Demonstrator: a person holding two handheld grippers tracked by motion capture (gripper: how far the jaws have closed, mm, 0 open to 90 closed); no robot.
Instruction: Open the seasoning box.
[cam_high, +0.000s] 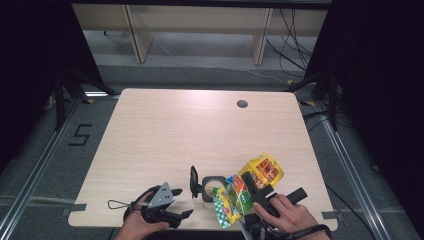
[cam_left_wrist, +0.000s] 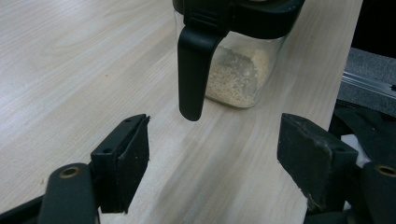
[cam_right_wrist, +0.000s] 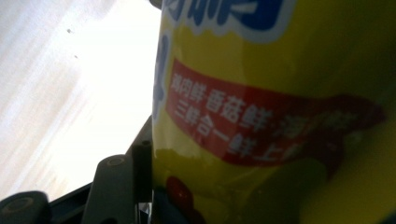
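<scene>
A clear jar with pale granules in its bottom stands near the table's front edge, its black hinged lid flipped up to the left. My right gripper is shut on a yellow snack packet, which tilts with its lower end over the jar's mouth. In the right gripper view the packet is pressed against one black finger; the other finger is hidden. My left gripper stands open left of the jar. Its jaws straddle bare wood just short of the jar and its hanging lid flap.
The light wooden table has a round cable hole at the back right. The jar and both hands sit close to the front edge. Dark floor with rails and cables surrounds the table; shelving legs stand behind.
</scene>
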